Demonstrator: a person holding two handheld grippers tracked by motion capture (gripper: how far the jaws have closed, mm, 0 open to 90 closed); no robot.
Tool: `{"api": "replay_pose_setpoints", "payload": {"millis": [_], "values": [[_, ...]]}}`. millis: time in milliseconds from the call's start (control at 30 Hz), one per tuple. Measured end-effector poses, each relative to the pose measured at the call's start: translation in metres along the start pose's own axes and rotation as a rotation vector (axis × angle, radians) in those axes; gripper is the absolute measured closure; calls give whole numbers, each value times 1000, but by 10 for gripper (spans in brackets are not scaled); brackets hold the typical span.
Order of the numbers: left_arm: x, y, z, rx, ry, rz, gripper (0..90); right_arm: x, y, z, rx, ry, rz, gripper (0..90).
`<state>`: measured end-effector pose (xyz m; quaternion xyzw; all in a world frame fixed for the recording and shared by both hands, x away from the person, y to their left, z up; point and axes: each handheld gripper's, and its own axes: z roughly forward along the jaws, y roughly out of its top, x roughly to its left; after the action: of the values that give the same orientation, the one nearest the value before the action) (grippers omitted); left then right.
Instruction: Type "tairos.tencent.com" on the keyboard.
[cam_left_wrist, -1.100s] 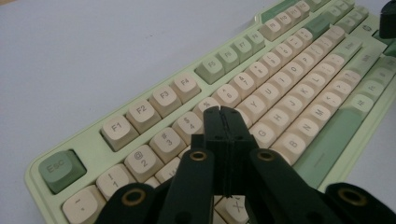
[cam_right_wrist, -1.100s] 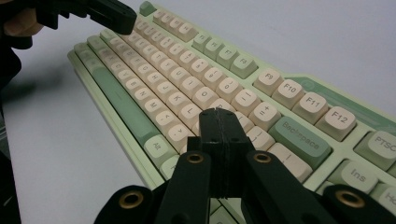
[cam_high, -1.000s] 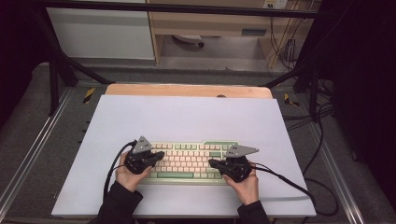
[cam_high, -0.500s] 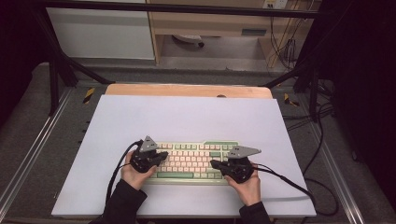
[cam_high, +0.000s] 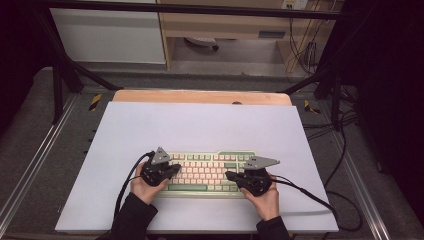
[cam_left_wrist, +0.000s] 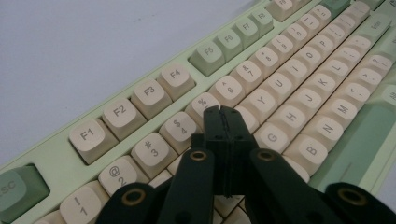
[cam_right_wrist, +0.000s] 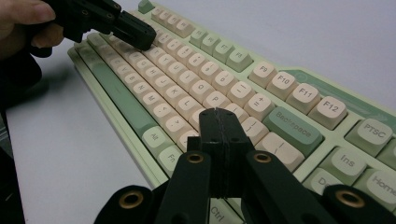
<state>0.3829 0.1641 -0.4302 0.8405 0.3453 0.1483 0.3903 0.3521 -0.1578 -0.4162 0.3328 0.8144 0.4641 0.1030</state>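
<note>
at lower centre of the high view, the keyboard is lying on the white table. the left tool is hovering, jaws pressed together and empty, over its left keys; the right tool, likewise closed, is poised over the right keys. key pressing looks barely begun.

A pale green keyboard with cream keycaps and darker green accent keys lies flat, lengthwise, at six o'clock on the white surface.
</note>
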Motion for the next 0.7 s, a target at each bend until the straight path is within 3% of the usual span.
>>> {"api": "replay_pose_setpoints", "payload": {"millis": [700], "values": [[4,-7,-31,-51,8,5,900,0,1,1,-9,5,7,900]]}}
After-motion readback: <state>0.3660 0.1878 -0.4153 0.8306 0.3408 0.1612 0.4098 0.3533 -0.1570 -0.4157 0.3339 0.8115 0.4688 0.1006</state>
